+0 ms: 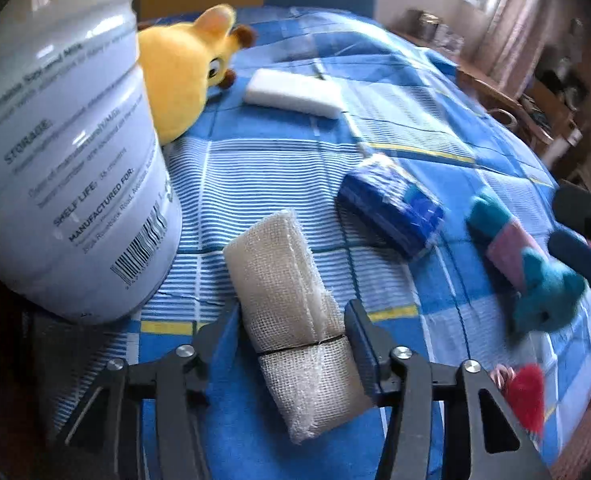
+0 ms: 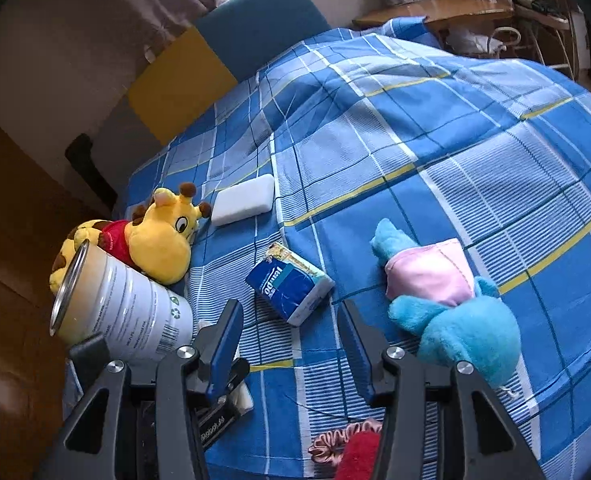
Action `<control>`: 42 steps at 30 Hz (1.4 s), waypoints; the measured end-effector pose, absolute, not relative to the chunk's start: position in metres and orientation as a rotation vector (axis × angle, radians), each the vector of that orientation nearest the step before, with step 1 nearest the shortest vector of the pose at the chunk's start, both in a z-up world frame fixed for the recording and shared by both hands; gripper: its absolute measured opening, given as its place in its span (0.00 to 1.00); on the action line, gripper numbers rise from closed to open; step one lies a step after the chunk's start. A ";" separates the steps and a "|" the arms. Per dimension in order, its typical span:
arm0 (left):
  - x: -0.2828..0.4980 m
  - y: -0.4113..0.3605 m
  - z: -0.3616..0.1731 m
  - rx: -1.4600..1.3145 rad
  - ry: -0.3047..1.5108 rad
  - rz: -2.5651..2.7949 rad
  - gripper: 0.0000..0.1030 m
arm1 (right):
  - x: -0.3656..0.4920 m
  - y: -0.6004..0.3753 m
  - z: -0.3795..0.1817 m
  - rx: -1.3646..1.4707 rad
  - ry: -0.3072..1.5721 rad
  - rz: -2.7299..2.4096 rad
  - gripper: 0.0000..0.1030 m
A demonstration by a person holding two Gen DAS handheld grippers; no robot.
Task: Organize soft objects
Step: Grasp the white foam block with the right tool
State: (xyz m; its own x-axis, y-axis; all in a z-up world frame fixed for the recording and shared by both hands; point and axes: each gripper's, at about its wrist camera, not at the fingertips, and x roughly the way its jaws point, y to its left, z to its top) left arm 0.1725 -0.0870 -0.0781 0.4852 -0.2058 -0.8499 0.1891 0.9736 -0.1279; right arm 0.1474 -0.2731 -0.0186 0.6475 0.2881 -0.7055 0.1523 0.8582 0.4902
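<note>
Gauze roll [image 1: 295,312] between left claw [image 1: 291,330] fingers, near end cut off; right claw [image 2: 291,334] wide, empty.

On the bedsheet [image 2: 435,128], the tissue pack [image 2: 291,288] lies between the tin [image 2: 127,312] and the plush elephant [image 2: 447,296].

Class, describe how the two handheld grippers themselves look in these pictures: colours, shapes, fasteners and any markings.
The left gripper and right gripper look alike: black angular linkage arms with triangular cut-outs, round silver bolts at the pivots, and two flat fingers faced with blue pads. The right wrist view shows white lettering on the left gripper's black body, too cropped to read. No cables, hands or sleeves show.
</note>
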 end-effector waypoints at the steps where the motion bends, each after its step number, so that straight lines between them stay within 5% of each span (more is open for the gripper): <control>1: 0.168 -0.085 -0.077 -0.021 1.038 -0.262 0.47 | 0.147 -0.273 -0.018 0.541 0.873 0.076 0.48; 14: 0.081 -0.047 -0.084 0.094 0.927 -0.411 0.48 | 0.174 -0.213 -0.024 0.251 0.985 0.221 0.48; 22: 0.075 -0.039 -0.085 0.034 0.877 -0.426 0.48 | 0.278 -0.166 -0.022 -0.099 1.062 0.295 0.71; 42: 0.081 -0.018 -0.088 -0.158 0.873 -0.480 0.47 | 0.424 -0.096 -0.083 -0.641 1.205 0.449 0.81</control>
State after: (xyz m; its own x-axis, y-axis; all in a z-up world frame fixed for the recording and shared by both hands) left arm 0.0813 -0.0180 -0.0884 0.5449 -0.4659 -0.6972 0.3391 0.8829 -0.3249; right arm 0.4240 -0.0958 -0.0826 0.3060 -0.0151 -0.9519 -0.6337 0.7430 -0.2154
